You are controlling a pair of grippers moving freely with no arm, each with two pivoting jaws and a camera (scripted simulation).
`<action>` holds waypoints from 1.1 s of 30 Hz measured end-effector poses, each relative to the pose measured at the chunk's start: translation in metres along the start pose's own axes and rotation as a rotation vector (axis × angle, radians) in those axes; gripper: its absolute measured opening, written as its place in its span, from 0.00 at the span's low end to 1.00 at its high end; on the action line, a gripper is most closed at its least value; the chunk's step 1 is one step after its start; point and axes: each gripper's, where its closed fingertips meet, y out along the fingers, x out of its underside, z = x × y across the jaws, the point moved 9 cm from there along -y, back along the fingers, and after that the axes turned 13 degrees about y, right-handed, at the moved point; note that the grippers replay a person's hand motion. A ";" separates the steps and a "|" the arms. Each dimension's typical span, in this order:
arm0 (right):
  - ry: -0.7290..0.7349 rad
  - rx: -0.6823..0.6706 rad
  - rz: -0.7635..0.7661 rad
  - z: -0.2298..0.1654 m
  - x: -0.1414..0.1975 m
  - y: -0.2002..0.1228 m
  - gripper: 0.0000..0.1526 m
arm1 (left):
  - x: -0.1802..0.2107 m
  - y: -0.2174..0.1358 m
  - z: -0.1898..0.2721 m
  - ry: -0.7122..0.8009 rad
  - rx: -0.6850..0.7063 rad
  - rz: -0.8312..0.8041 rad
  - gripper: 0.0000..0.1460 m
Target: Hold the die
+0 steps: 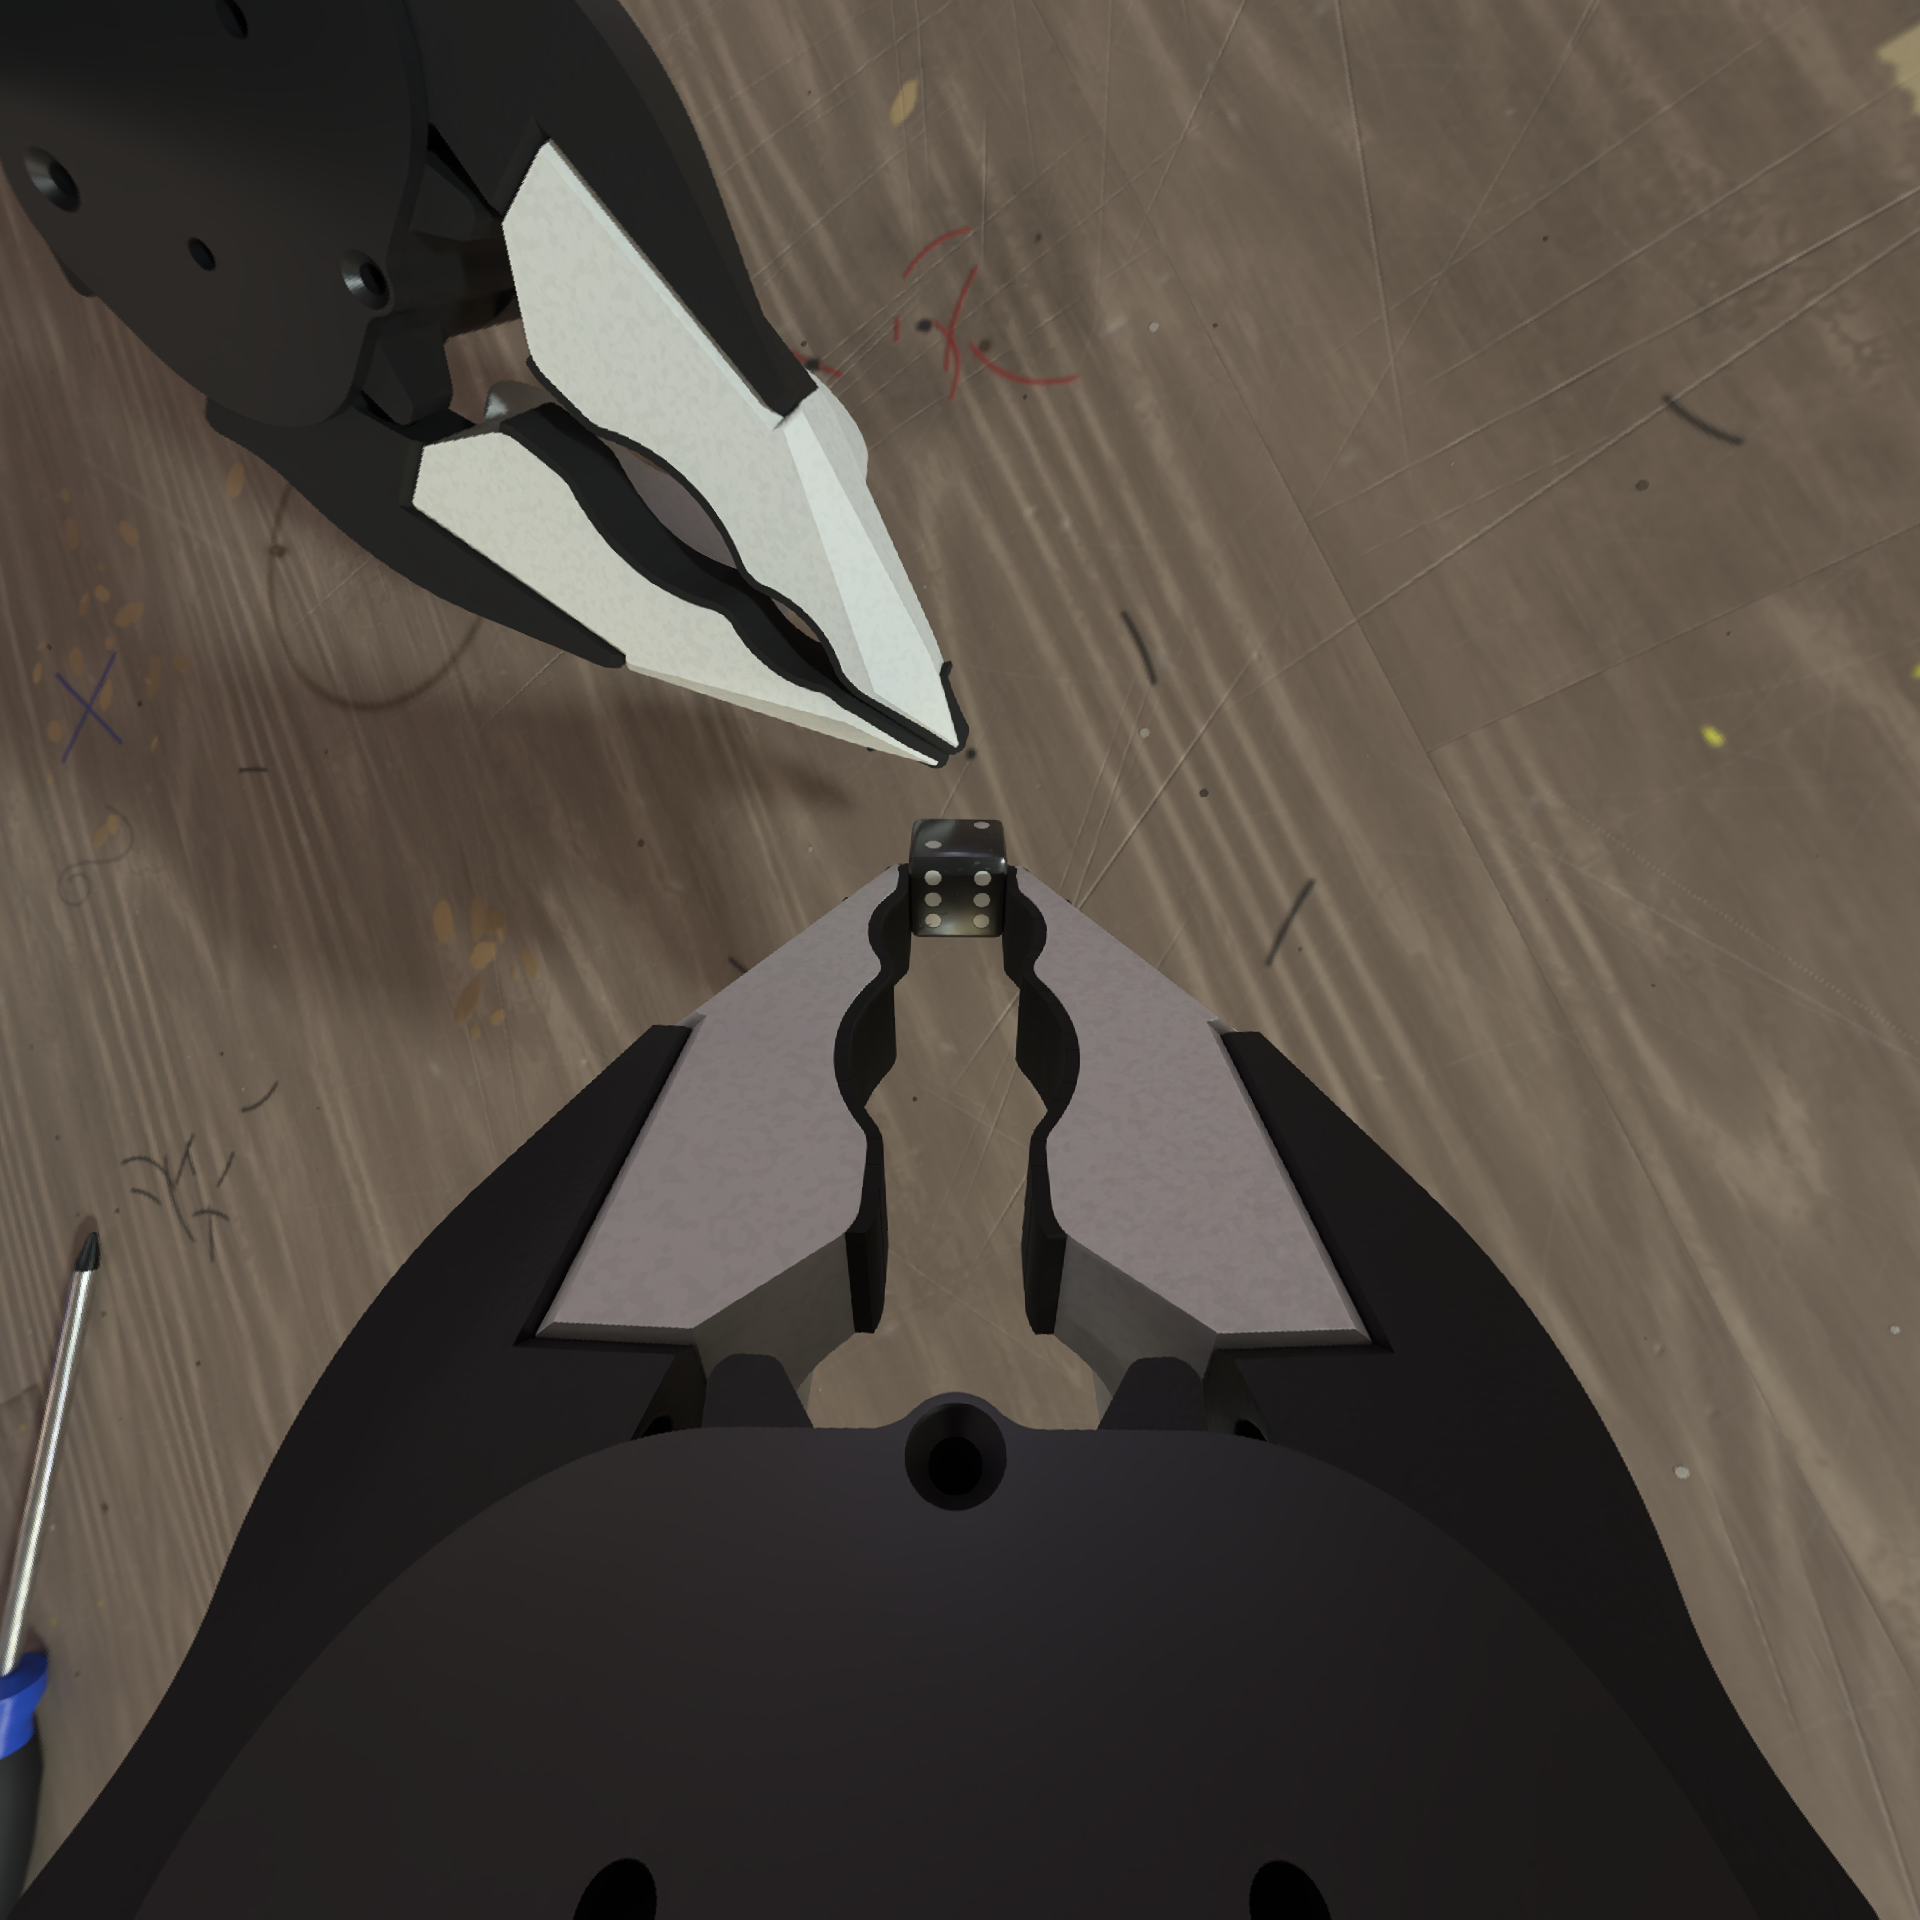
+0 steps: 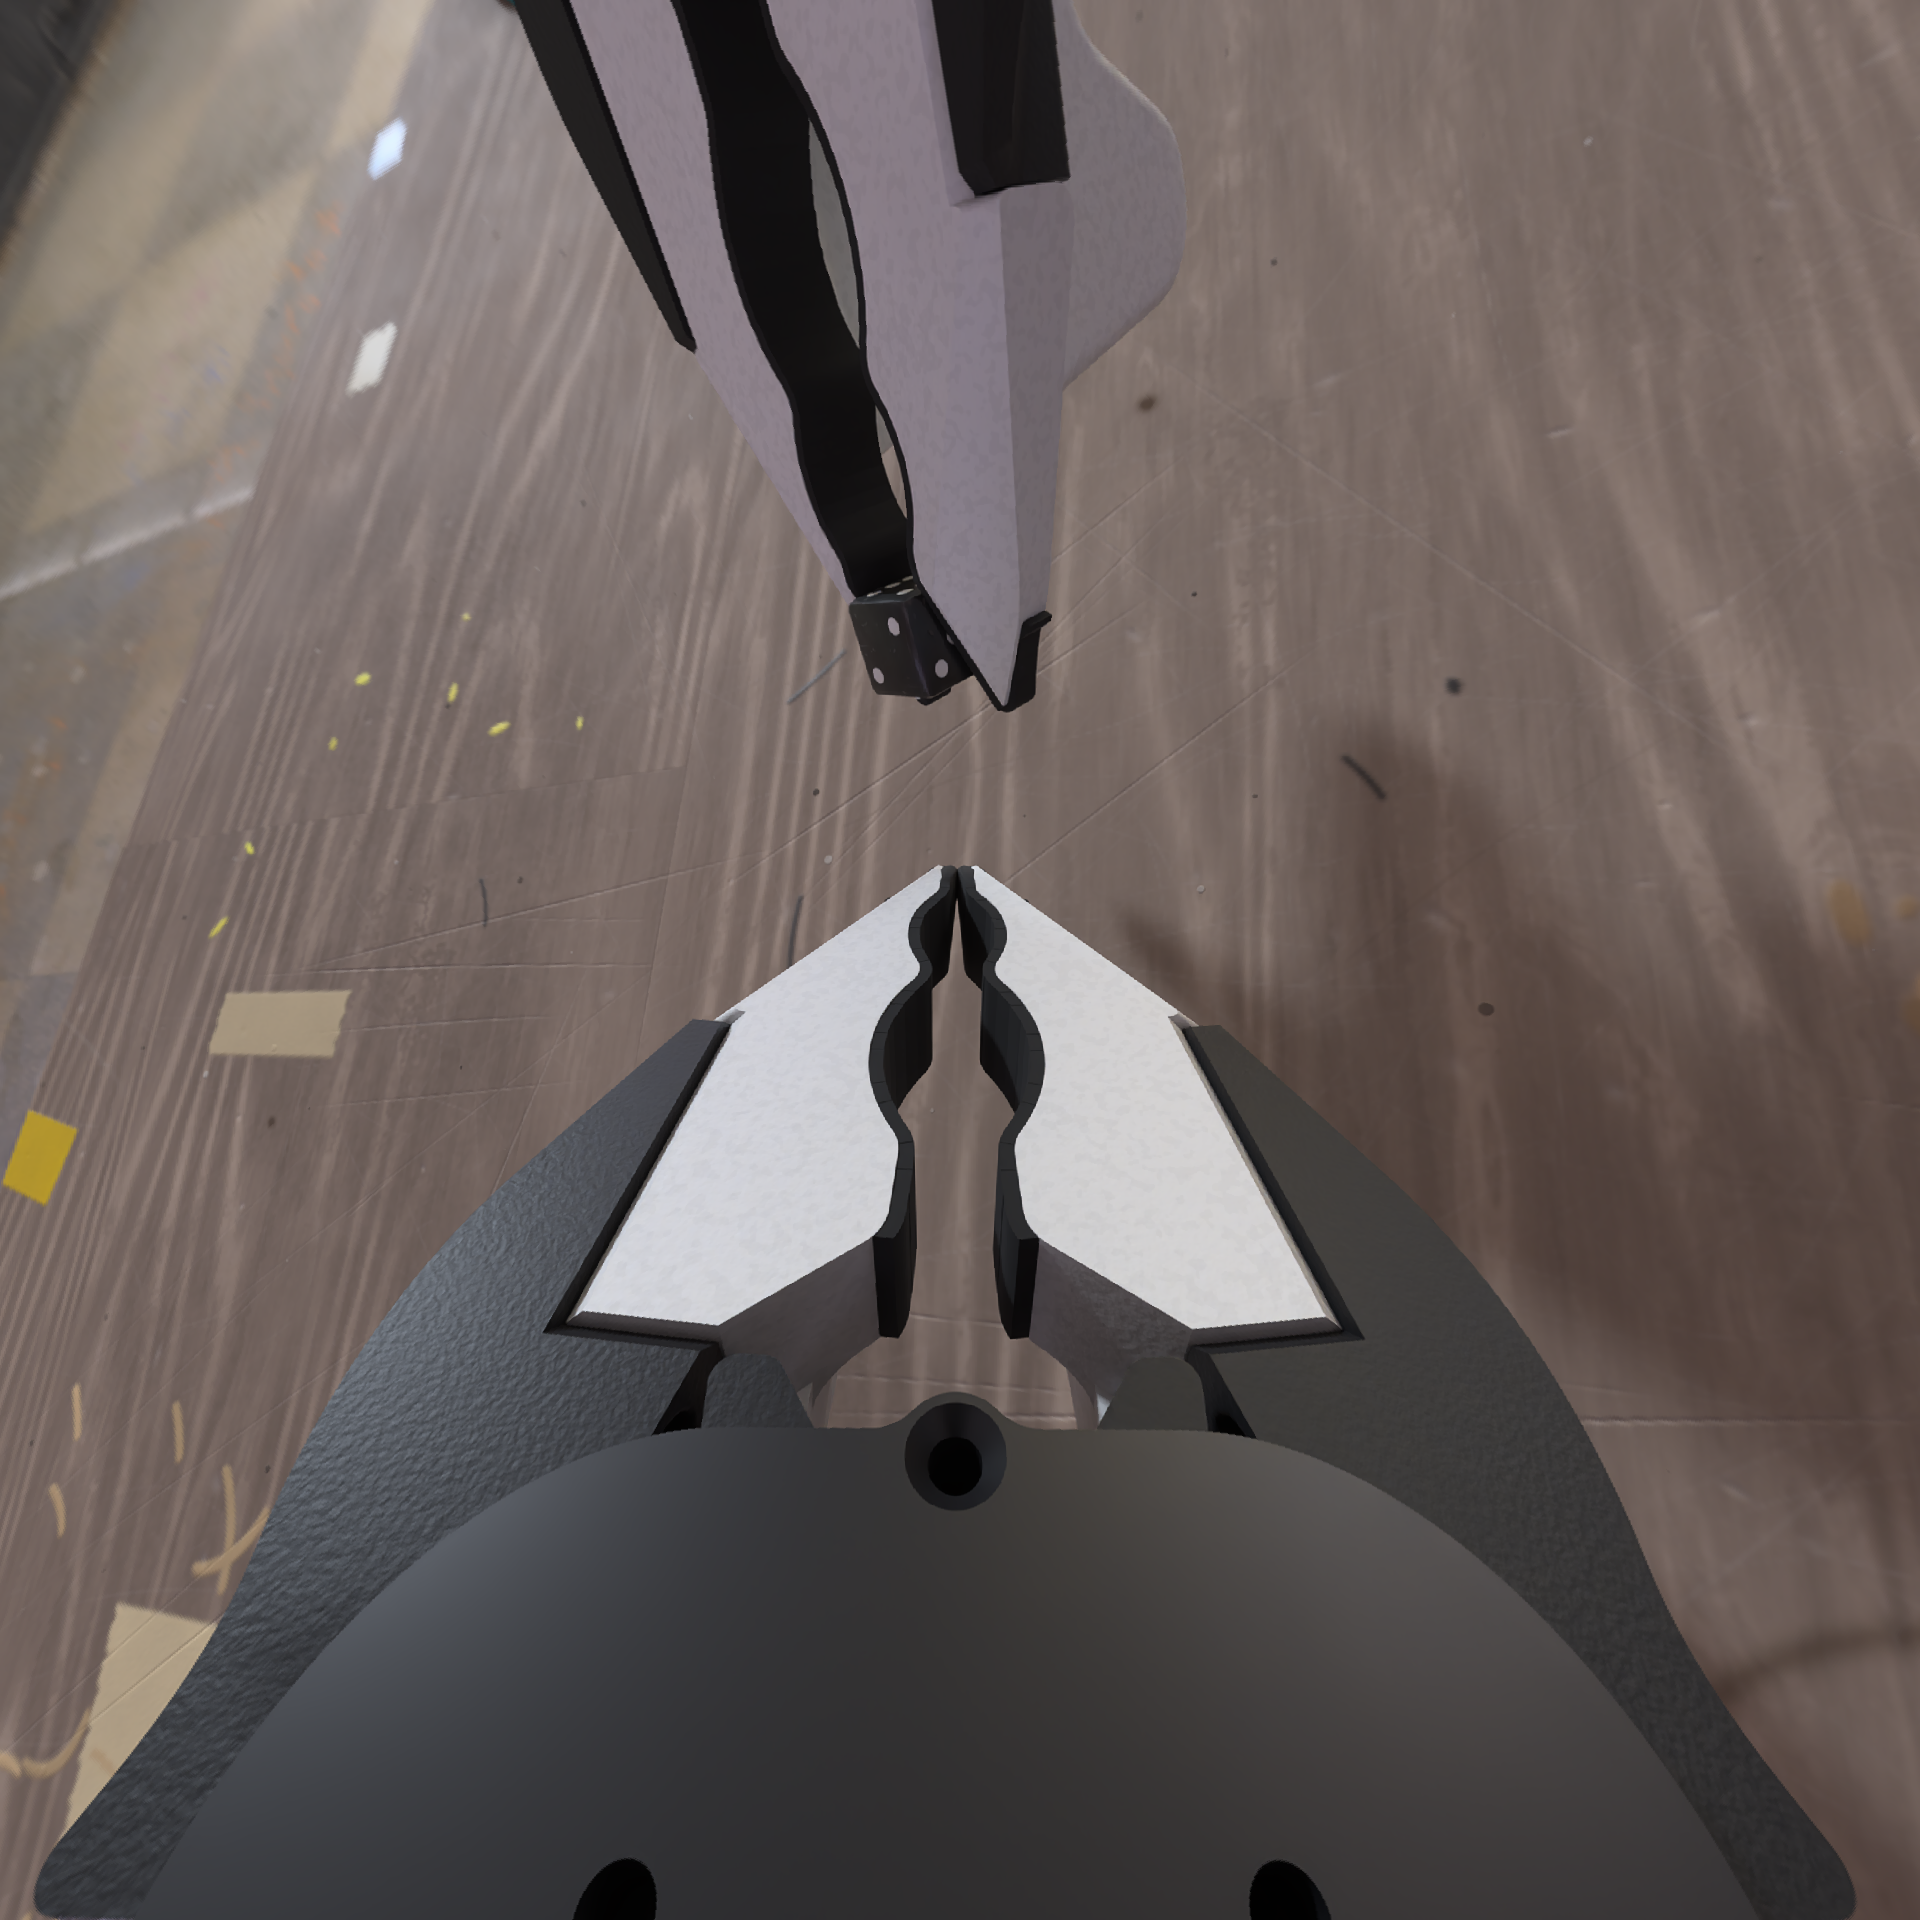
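Light is soft and even, falling from above — no hard glare anywhere. In the left wrist view the counter [image 1: 1455, 520] carries a broad, diffuse shadow at left, and the near hand-held gripper [image 1: 956, 894] sits dimmer than the brightly lit one beyond. In the right wrist view a blurred shadow darkens the counter [image 2: 1455, 883] at right. Both views are sharp at centre — wide-angle stretch bends the edges.

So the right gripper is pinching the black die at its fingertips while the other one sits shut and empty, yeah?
Not quite: the left gripper pinches the black die, as the left wrist view shows. The right gripper is the one shut and empty, its jaws closed on nothing.
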 end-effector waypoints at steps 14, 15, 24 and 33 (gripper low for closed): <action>0.008 0.438 -0.022 -0.021 -0.002 0.011 0.00 | 0.006 0.008 0.001 -0.089 0.075 0.088 0.11; 0.001 0.454 -0.021 -0.022 -0.002 0.012 0.00 | 0.006 0.008 -0.002 -0.101 0.096 0.089 0.11; 0.098 0.369 0.148 -0.010 0.007 -0.012 0.00 | 0.008 0.005 -0.001 -0.068 0.090 0.094 0.11; 0.023 0.202 0.228 -0.015 0.005 -0.018 0.00 | 0.008 0.001 0.022 0.029 -0.099 0.089 0.11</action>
